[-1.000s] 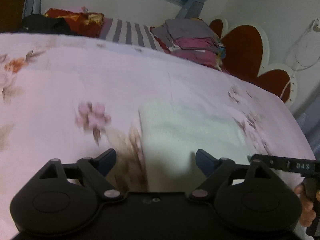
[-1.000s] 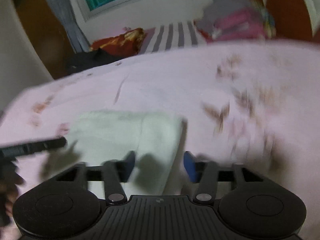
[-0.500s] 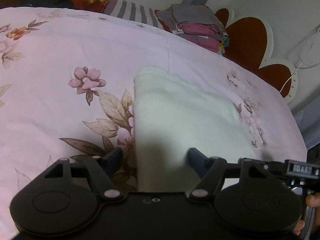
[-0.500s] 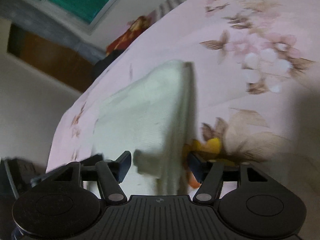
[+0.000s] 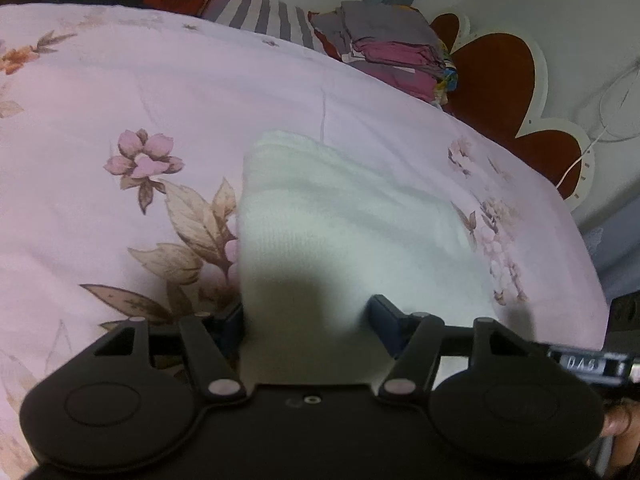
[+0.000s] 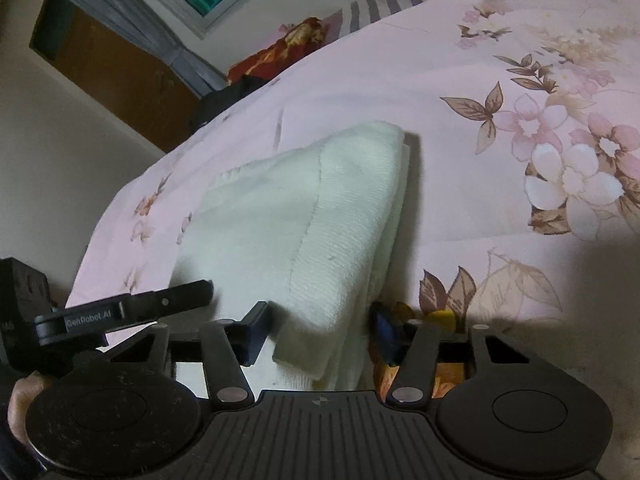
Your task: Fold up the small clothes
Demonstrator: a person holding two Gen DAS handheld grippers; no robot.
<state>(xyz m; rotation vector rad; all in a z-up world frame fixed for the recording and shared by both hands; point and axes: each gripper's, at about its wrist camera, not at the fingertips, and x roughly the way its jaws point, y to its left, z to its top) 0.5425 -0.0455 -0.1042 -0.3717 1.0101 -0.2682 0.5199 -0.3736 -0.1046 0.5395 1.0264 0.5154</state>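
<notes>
A white folded knit garment [image 5: 340, 216] lies on the pink floral bedsheet [image 5: 120, 92]. My left gripper [image 5: 304, 316] straddles its near left corner. The cloth fills the gap between the blue pads, and the jaws are closing on it. In the right wrist view the same garment [image 6: 320, 208] has its near right corner hanging between the fingers of my right gripper [image 6: 318, 324]. Those jaws are closing too, with a small gap still at the left pad. One finger of the left gripper [image 6: 180, 292] shows at the left, just beside the cloth.
A stack of folded clothes [image 5: 392, 52] and a striped pillow [image 5: 260, 16] sit at the head of the bed, by a red heart-shaped headboard [image 5: 496, 80]. The bed's edge drops off at the right [image 5: 592, 280]. A brown door [image 6: 120, 72] stands beyond the bed.
Both grippers have come in over the garment's near corners and their jaws have narrowed. The right view has rolled, and the cloth corner now hangs between its fingers.
</notes>
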